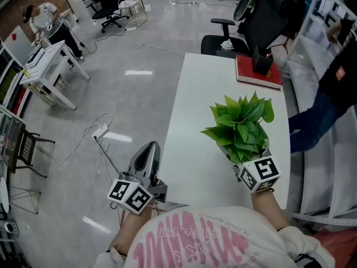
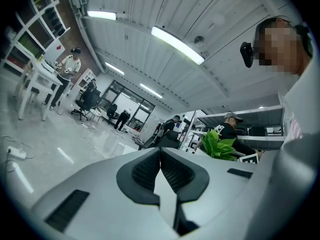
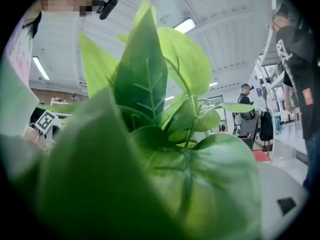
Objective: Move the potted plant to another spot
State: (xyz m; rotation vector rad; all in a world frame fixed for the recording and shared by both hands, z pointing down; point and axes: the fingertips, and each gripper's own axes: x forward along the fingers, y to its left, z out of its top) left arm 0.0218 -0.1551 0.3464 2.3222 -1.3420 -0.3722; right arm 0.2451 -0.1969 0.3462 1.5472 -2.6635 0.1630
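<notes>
The potted plant (image 1: 242,124), with broad green leaves, stands on the near right part of the white table (image 1: 192,121). My right gripper (image 1: 239,158) reaches in under its leaves from the near side, its marker cube just behind. In the right gripper view the leaves (image 3: 165,134) fill the frame and hide the jaws and the pot. My left gripper (image 1: 148,149) hangs beside the table's left edge, over the floor, holding nothing. In the left gripper view its pads (image 2: 161,154) meet, and the plant (image 2: 217,146) shows far off to the right.
A red book (image 1: 257,77) with a black holder (image 1: 262,60) on it lies at the table's far right corner. Behind it is an office chair (image 1: 245,27). A person (image 1: 332,88) stands right of the table by white shelving. A power strip (image 1: 100,130) lies on the floor at left.
</notes>
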